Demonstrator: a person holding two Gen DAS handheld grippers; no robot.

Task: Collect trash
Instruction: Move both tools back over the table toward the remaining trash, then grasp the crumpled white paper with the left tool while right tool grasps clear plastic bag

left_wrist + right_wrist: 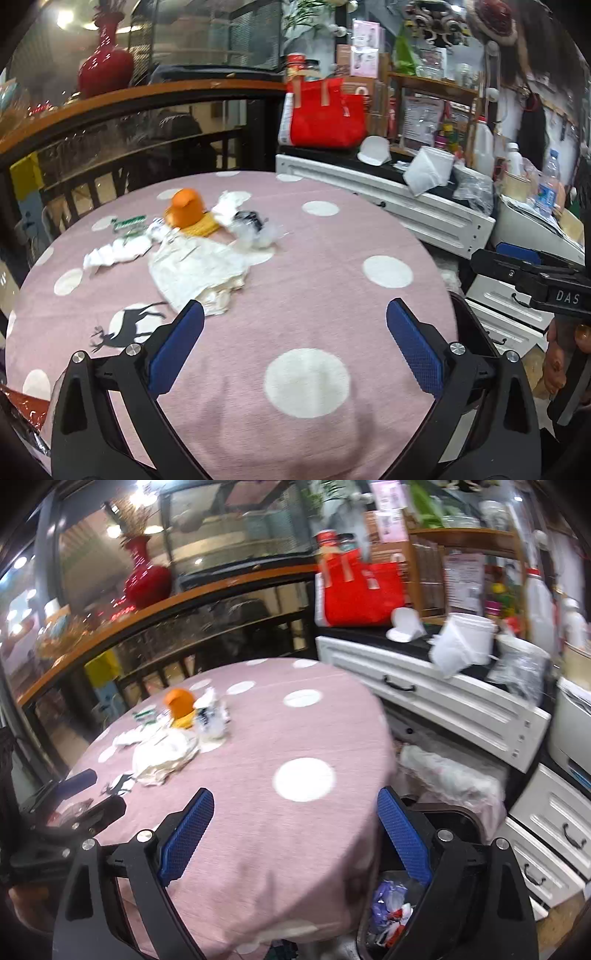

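Observation:
Trash lies on the far left part of a round pink dotted table (314, 280): a crumpled white paper bag (199, 267), white tissues (114, 254), a green wrapper (127, 223), crumpled clear plastic (255, 227) and an orange cup (184, 208). My left gripper (295, 321) is open and empty above the table's near part. My right gripper (295, 812) is open and empty over the table's right edge; it also shows in the left wrist view (532, 273). A black bin (391, 912) with wrappers inside stands below the right gripper. The pile shows in the right wrist view (166, 753).
White drawer cabinets (461, 701) stand right of the table, with a red bag (358, 590), white plastic tubs (465, 642) and bottles on top. A wooden-topped railing (129, 99) with a red vase (105, 62) runs behind the table. The left gripper shows at the left of the right wrist view (70, 805).

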